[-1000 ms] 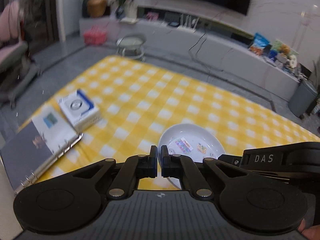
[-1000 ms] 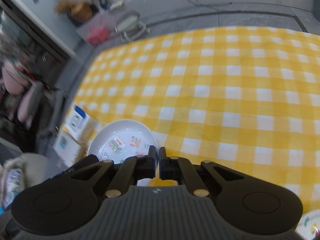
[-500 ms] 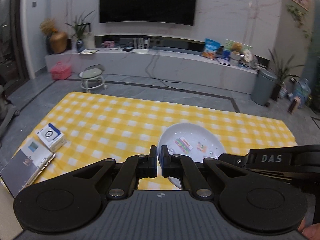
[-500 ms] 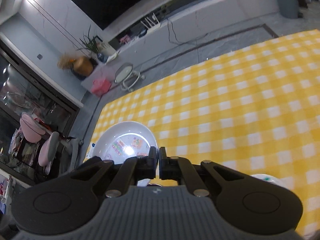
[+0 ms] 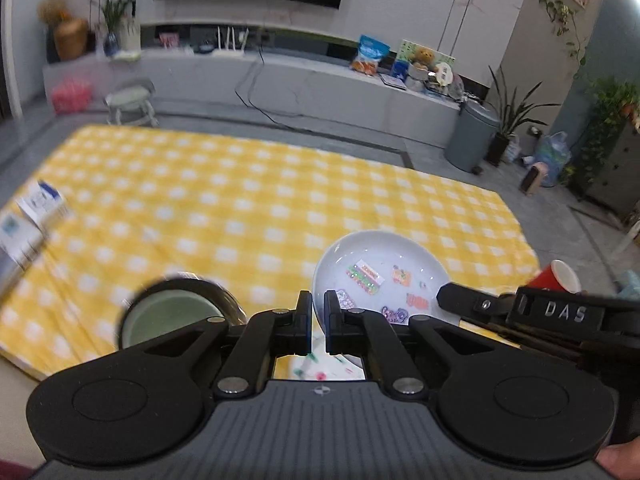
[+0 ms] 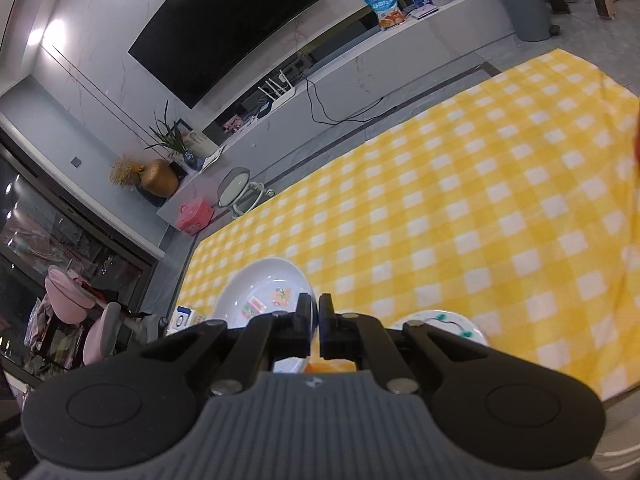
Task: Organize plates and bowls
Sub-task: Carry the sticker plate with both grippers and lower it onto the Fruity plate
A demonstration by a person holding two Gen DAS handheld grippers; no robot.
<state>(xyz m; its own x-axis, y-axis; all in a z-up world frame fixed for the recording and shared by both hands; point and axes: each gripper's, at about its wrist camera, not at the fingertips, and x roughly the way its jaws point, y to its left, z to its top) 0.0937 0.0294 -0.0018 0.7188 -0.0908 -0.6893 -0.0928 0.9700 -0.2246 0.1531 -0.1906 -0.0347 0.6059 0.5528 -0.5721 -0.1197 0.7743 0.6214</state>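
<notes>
Both tongs grip the same white plate with cartoon stickers, one on each side of its rim. In the left wrist view the left tongs are pressed together on the plate's near left edge, the rim caught between the pads, and the right tongs come in from the right as a black arm marked DAS, their tip against the plate's right edge. In the right wrist view the same plate sits just left of the right tongs, whose jaws are pinched shut on its rim. The plate is tilted, its inner face turned toward the left camera, and it is held above the yellow-and-white checked cloth that covers the counter. Below the left tongs, partly hidden by them, lies a second white dish with small green and red marks; the right wrist view shows it resting on the cloth just right of the tongs. A pale green bowl stands on the cloth to the left of the left tongs, blurred. At the cloth's far left edge lies a small white and blue box, and a red paper cup shows near the right corner, behind the DAS arm.
</notes>
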